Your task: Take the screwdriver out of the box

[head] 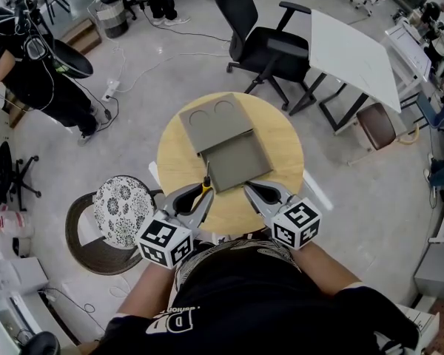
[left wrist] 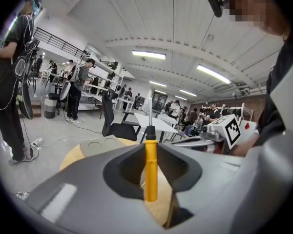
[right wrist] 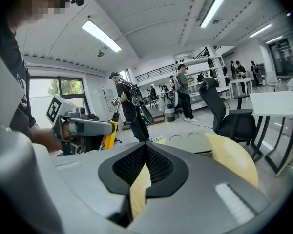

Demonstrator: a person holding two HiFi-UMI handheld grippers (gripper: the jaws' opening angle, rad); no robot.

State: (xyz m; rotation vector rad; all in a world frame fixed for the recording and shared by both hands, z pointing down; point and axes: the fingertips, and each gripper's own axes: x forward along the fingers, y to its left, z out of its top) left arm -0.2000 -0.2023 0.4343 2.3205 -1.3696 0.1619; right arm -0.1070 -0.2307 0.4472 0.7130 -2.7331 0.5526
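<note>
box (head: 233, 161) ahead, open tabletop (head: 283, 140) either side

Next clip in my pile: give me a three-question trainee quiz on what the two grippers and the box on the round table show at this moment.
1. Multiple choice: the left gripper has its jaws closed on
A. a yellow-handled screwdriver with a metal shaft
B. a black cable
C. nothing
2. Fill in: the flat grey box lies on a round ___ table.
3. True or false: the right gripper is gripping the flat grey box.

Key: 1 A. 2 wooden. 3 false: its jaws are together with nothing between them.
</note>
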